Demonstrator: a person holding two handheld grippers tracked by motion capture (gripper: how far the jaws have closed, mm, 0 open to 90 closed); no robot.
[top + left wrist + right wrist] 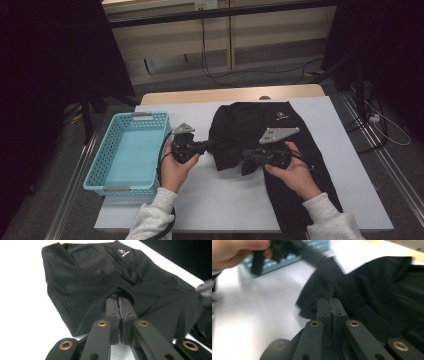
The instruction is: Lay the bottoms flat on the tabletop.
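Folding looks underway: the black garment (260, 131) lies on the surface (220, 195) right of the basket (131, 150), left gripper (212, 145) and right gripper (245, 154) both clamped on its near edge. Next, I'd guess, lift together and fold it over.

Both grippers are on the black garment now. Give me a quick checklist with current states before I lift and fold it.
1. Left gripper shut on the black garment: ok, cloth pinched between its fingers.
2. Right gripper shut on the garment: ok, fold clamped in its own view.
3. Grip points apart from each other: ok, left at the garment's left edge, right at its near middle.
4. Garment free of the blue basket: ok, white table between them.
5. Basket empty: ok.
6. Garment's near end fully on the table: cannot tell, the right sleeve hides it.
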